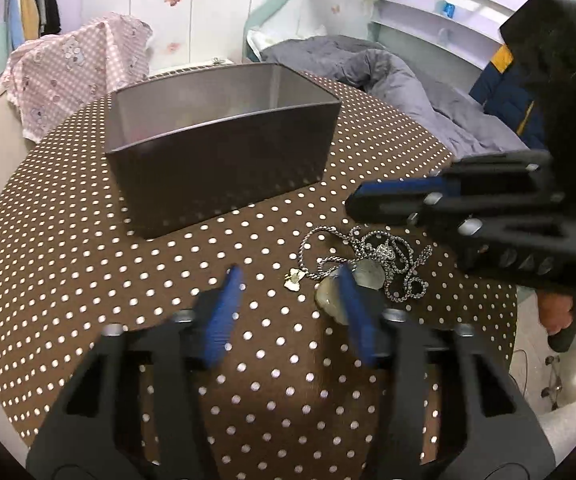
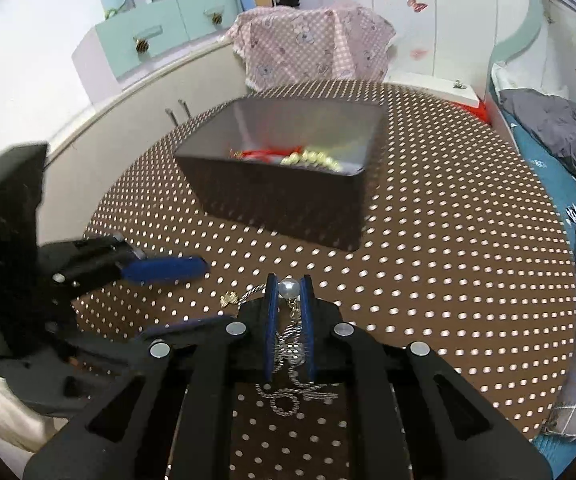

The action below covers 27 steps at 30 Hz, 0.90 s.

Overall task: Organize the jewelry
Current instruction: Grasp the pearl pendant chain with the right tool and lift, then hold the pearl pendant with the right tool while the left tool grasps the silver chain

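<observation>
Round table [image 1: 68, 264] with a brown cloth dotted white. Dark rectangular box [image 1: 224, 168] sits toward its far side, open top, walls upright. From the right wrist view the box holds a string of pale gold beads [image 2: 316, 159] and something red [image 2: 268, 153] next to them, both against the near wall.

Right gripper [image 2: 289, 286]: clenched on a pearl [image 2: 289, 287]. The pearl sits right at the tips, blue pads touching it on both sides. A small gold link hangs under the pearl, and a twisted silver chain [image 2: 288, 394] runs back between the fingers and lies in loops on the cloth below them.

Left gripper [image 1: 288, 280]: jaws apart, nothing pinched. Blue pads [image 1: 224, 320] point down at the cloth near the jewelry pile. Its right-hand finger overlaps a pale translucent stone pendant [image 1: 330, 300] in the left wrist view; can't tell if it touches or just hangs over it. Frame is blurred there.

Jewelry pile on the cloth, on the near side of the box and apart from it:
- tangled silver chains [image 1: 400, 264], several loops, one with a small metal charm in the middle
- second pale stone [image 1: 368, 274] just beside the first, under the chains
- small gold charm [image 1: 293, 279] to the left of the stones, lying between the left gripper's finger lines, touching neither

In the left wrist view the right gripper [image 1: 352, 202] comes in from the right, just above the chain tangle, a hand [image 1: 568, 312] on its grip.

Background: grey duvet [image 1: 388, 80] on a bed, pink patterned cloth [image 2: 312, 48] draped beyond the table.
</observation>
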Tool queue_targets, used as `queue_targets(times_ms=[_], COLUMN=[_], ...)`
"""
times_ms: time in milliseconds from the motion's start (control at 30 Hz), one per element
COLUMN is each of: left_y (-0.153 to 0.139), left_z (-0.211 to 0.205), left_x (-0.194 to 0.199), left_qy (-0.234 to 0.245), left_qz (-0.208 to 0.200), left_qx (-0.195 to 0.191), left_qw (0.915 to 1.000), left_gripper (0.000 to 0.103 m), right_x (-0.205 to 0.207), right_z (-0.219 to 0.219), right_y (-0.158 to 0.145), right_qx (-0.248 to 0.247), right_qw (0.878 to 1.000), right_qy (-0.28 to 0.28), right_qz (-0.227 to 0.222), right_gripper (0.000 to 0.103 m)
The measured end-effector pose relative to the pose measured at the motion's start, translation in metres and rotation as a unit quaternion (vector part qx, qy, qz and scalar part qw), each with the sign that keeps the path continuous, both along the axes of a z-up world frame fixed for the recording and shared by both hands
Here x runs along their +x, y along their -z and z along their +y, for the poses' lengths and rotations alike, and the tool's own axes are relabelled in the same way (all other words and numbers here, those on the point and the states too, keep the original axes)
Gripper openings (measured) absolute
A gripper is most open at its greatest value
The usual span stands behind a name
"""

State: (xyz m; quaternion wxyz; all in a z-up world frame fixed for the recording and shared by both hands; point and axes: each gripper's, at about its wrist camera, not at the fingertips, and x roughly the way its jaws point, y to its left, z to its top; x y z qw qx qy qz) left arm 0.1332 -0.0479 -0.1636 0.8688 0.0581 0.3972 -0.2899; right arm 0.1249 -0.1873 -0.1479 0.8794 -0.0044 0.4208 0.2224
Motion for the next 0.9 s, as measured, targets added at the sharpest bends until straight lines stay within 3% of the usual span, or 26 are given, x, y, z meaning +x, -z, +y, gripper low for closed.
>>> queue_targets(times_ms=[167,400,700,733,800,900], left_y=[-0.001,-0.001,0.004,0.003,0.003,0.003], left_z=[-0.002,0.008,-0.003,-0.006,-0.009,-0.008], left_x=[0.003,0.009,0.006,0.004,0.002,0.002], left_qy=[0.016,0.003,0.030,0.037,0.052,0.052], left_qz=[0.000,0.006,-0.023,-0.032,-0.033,-0.031], left_qx=[-0.007,-0.006,0.064,0.074,0.073,0.066], left_qw=[0.9998,1.0000,0.9972,0.9961,0.9954,0.9960], left_gripper=[0.027,0.027,0.026,0.025,0.010,0.008], right_x=[-0.002,0.000,0.003,0.003,0.004,0.005], right_z=[-0.012,-0.022,-0.019,-0.020,-0.021,-0.024], right_y=[-0.006,-0.005,-0.003,-0.003,-0.003,-0.004], right_qx=[0.002,0.006,0.006,0.007,0.007,0.007], right_qw=[1.000,1.000,1.000,1.000,1.000,0.999], right_qy=[0.017,0.029,0.025,0.026,0.030,0.036], right_qz=[-0.009,-0.007,-0.005,-0.005,-0.003,-0.003], right_gripper=[0.010,0.010,0.010,0.010,0.010,0.010])
